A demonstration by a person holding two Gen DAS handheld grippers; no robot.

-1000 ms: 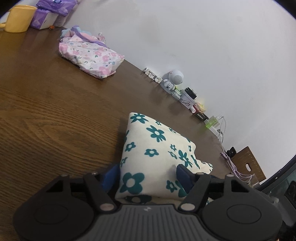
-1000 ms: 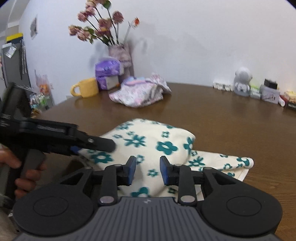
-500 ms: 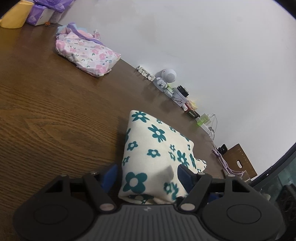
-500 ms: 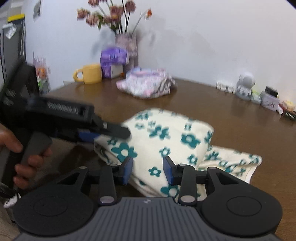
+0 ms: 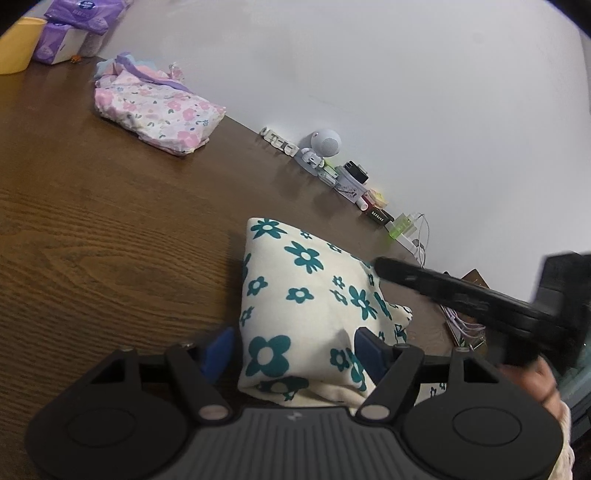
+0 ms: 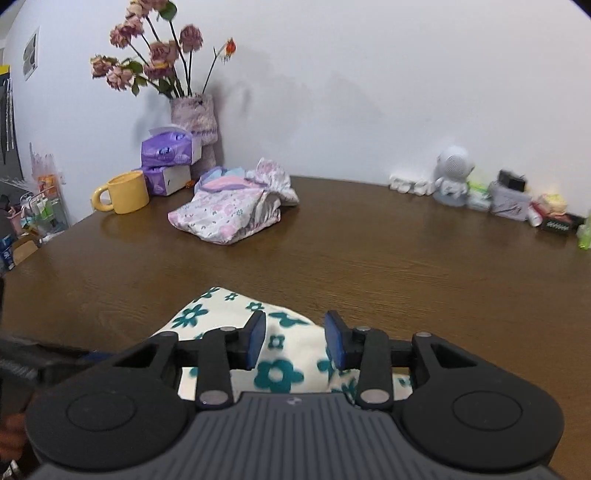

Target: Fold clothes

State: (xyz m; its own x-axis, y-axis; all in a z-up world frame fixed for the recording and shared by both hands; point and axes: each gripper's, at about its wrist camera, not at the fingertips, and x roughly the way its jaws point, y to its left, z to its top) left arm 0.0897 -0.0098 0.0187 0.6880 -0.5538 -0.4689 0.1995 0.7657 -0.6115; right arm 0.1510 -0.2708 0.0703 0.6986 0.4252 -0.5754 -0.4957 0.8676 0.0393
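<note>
From my left camera, a yellow mug (image 5: 16, 46) and purple tissue packs (image 5: 70, 33) sit at the far left corner of the table (image 5: 92, 221). Just right of them lies a folded pink pile (image 5: 159, 110), well apart from the work

The cloth (image 5: 306, 288), cream with teal flowers, lies folded on the table at the near edge, right in front of me. My left gripper (image 5: 295, 350) is spread wide and straddles its near end. The left pad stands just beside the cloth's left edge with a thin dark gap, and the right pad sits against its right side, so I read no squeeze

Further right, a white figurine (image 5: 321, 146) and small clutter line the wall. A black finger of my right gripper (image 6: 295, 339) reaches in from the right over the cloth's right edge, with the hand (image 5: 543, 384) behind it

From my right camera, flowers (image 6: 155, 62) in a vase (image 6: 197, 114) stand at the far left behind the mug and the tissues. The right jaws have just been closing and now stand narrow, not pressed together. The cloth shows in the gap below the pads, but I cannot tell whether they touch it
</note>
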